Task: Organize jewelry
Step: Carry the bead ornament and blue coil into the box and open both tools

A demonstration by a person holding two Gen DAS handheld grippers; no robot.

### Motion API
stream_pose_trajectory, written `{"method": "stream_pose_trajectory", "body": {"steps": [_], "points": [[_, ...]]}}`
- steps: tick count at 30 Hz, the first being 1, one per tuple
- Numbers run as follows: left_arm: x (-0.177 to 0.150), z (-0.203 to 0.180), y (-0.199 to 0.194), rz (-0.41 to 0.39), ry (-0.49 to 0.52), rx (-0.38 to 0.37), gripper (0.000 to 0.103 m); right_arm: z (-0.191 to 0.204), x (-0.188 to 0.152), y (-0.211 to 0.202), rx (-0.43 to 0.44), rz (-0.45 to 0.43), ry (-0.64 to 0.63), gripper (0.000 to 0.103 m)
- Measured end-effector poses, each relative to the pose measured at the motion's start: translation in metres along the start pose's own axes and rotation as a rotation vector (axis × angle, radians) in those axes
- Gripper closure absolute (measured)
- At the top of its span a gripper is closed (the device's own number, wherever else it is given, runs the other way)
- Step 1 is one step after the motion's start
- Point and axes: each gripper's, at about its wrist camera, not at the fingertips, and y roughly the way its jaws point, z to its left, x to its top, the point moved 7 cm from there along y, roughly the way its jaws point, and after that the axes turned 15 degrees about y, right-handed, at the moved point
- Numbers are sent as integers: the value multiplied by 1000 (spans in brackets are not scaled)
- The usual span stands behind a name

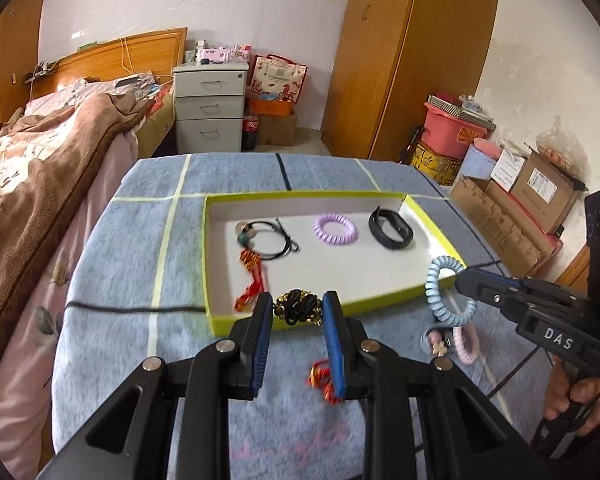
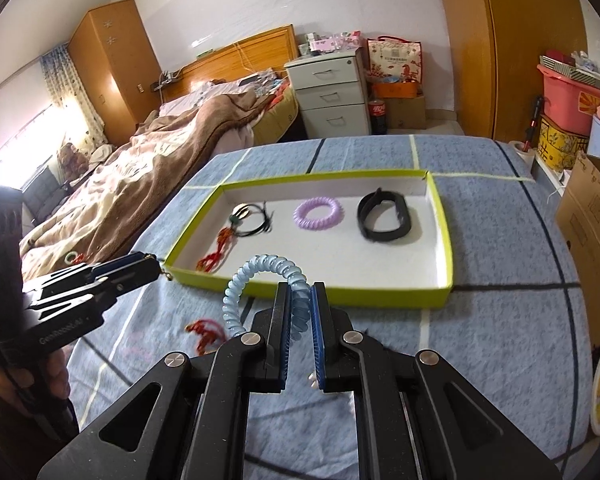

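Note:
A white tray with a yellow-green rim (image 1: 220, 326) (image 2: 446, 292) lies on the blue cloth. It holds a black cord bracelet with red tassel (image 1: 270, 240) (image 2: 250, 220), a purple coil hair tie (image 1: 335, 229) (image 2: 319, 208) and a black wristband (image 1: 391, 228) (image 2: 385, 216). My left gripper (image 1: 296, 306) (image 2: 156, 268) is shut on a black-and-gold chain bracelet (image 1: 298, 307) above the tray's near rim. My right gripper (image 2: 300, 292) (image 1: 458, 280) is shut on a light blue coil hair tie (image 2: 260, 276) (image 1: 440, 292) near the tray's right corner.
A red tassel piece (image 1: 322, 380) (image 2: 204, 330) lies on the cloth before the tray. A pink coil tie and small charm (image 1: 460, 342) lie at the right. A bed (image 1: 40, 160) stands left, cardboard boxes (image 1: 512, 216) right, a drawer cabinet (image 1: 210, 108) behind.

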Motion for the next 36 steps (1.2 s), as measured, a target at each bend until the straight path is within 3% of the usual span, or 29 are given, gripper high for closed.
{"method": "stream_pose_trajectory", "body": {"steps": [15,36], "points": [[32,-1,60,49,-10,-65,76,-27,37,52,-72,54,14,93],[32,-1,114,144,6,-49,76,-28,25,90,-112,147,-66,93]]}}
